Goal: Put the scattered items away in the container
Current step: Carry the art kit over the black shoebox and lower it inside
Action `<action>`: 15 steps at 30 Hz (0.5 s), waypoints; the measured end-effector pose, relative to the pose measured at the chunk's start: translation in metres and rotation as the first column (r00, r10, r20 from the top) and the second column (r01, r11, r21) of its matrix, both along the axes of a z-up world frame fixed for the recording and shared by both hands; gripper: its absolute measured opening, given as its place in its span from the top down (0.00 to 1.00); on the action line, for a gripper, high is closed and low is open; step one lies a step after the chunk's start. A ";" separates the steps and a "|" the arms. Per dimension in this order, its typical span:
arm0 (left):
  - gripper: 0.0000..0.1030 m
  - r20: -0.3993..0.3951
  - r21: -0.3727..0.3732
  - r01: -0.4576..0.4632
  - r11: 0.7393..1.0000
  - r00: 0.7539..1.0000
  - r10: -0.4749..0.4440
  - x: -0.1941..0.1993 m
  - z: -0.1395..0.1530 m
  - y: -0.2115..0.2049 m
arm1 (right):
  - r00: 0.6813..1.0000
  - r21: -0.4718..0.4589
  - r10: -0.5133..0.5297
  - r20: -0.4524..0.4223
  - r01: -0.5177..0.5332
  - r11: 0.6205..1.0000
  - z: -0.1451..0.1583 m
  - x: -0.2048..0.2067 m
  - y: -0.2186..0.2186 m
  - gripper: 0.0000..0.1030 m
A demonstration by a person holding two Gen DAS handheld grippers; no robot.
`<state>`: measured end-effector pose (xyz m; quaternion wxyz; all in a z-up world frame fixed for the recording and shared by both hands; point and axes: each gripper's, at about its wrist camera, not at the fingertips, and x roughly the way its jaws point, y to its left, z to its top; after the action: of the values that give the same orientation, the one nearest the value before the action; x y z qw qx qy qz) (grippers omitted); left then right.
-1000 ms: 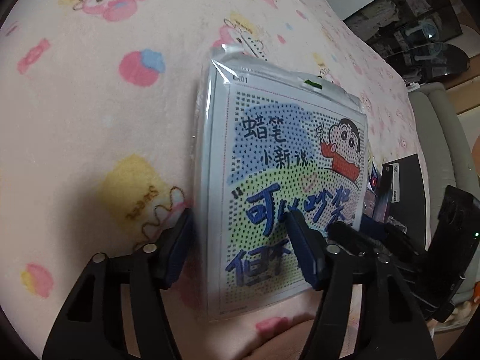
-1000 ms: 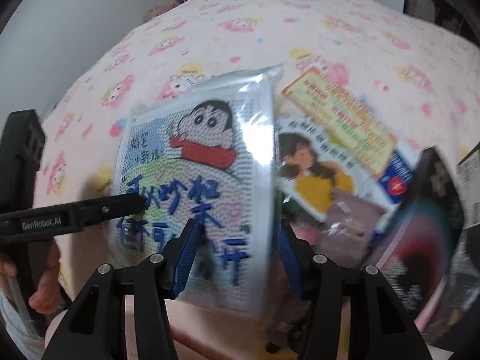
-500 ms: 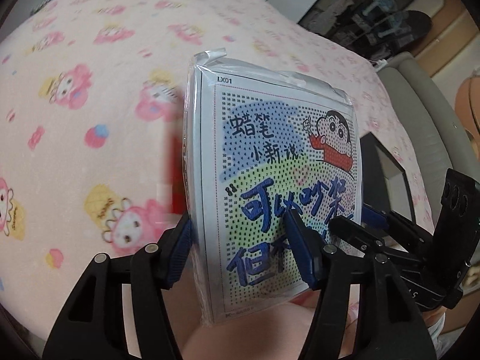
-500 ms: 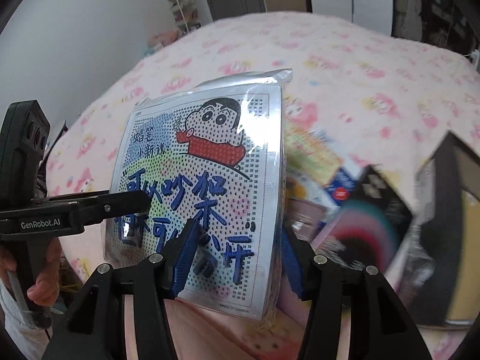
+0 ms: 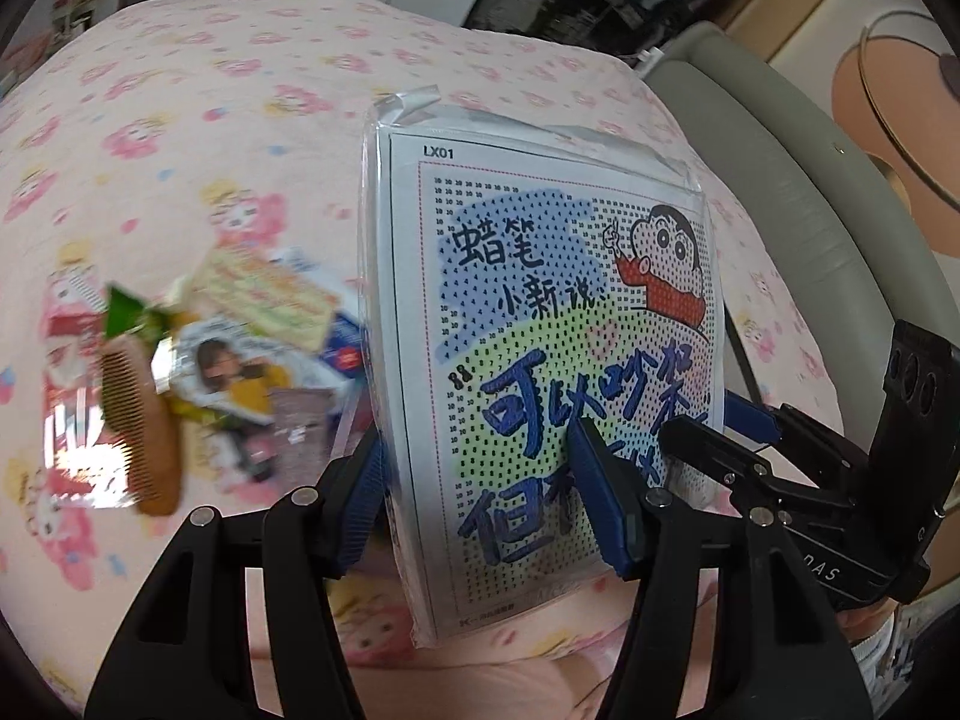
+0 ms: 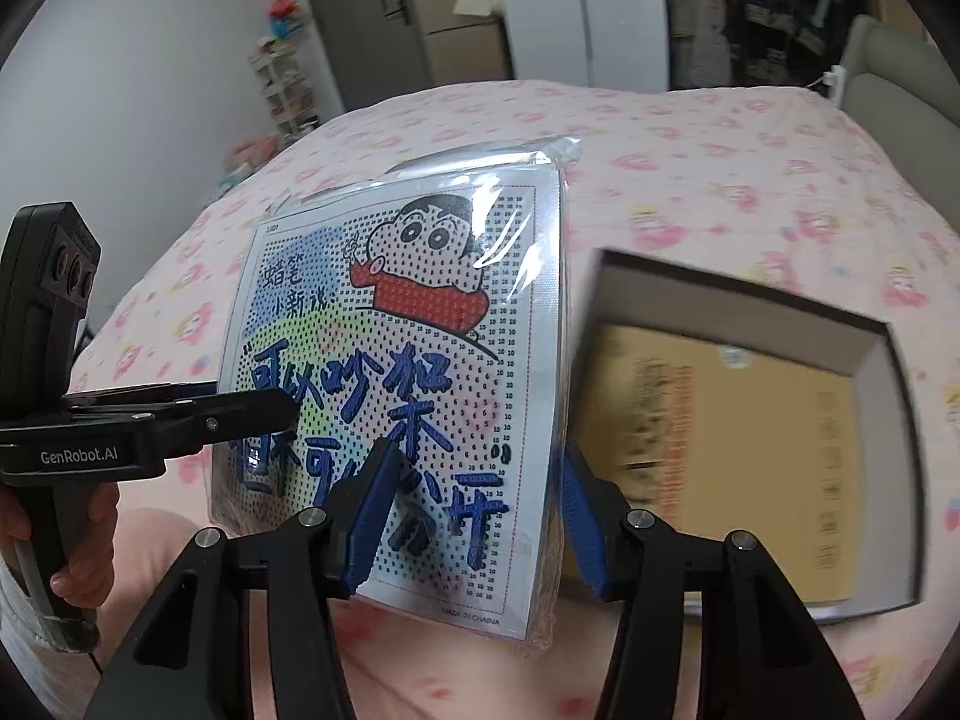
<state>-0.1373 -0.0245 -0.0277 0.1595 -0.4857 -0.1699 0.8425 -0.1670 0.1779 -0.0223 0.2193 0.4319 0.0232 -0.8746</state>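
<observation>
Two black hand-held grippers with blue ribbed pads clamped one flat, clear-plastic-wrapped craft kit printed with a cartoon boy in a red scarf and blue Chinese lettering [image 5: 540, 360], holding it off the pink cartoon-patterned bedspread [image 5: 210, 120].

In the left wrist view the left gripper [image 5: 480, 504] was clenched on the kit's lower left corner, one pad behind the packet's edge and the other pressed on its printed face. The right gripper [image 5: 738, 438] came in from 3 o'clock and pinched the kit's lower right edge.

In the right wrist view the right gripper [image 6: 474, 516] grasped the kit [image 6: 408, 372] at its lower right corner, one pad on the face, the other behind the right edge. The left gripper [image 6: 258, 414] reached in from 9 o'clock, its fingers closed on the kit's left edge, with a hand [image 6: 54, 546] wrapped round its handle at 8 o'clock.

At 3 o'clock of the kit in that view lay an open dark-walled rectangular box with a yellowish printed sheet inside [image 6: 864, 360], on the bedspread [image 6: 720, 168], just beside the packet's right edge.

At 9 o'clock in the left wrist view a blurred heap of scattered things rested on the bed: a brown wooden comb [image 5: 144, 426], a packet printed with a figure in yellow [image 5: 240, 378] and a pale printed leaflet [image 5: 264, 294].
</observation>
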 end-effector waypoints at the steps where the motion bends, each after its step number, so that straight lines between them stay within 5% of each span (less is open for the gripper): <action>1: 0.41 0.002 0.000 0.018 1.000 1.000 -0.018 -0.006 0.000 0.013 | 1.000 0.001 -0.015 -0.010 0.015 1.000 0.002 -0.004 0.011 0.53; 8: 0.41 -0.005 -0.047 0.135 0.990 0.991 -0.136 -0.054 0.003 0.091 | 0.983 -0.073 -0.184 -0.001 0.183 0.980 -0.012 -0.029 0.084 0.53; 15: 0.41 0.063 -0.024 0.199 0.980 0.978 -0.197 -0.091 -0.025 0.139 | 0.955 -0.076 -0.290 0.065 0.294 0.953 -0.038 -0.048 0.129 0.53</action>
<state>-0.2285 0.1145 -0.0531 0.2299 -0.5279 -0.1128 0.8097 -0.2146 0.3074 -0.0598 0.1063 0.4438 -0.0835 -0.8859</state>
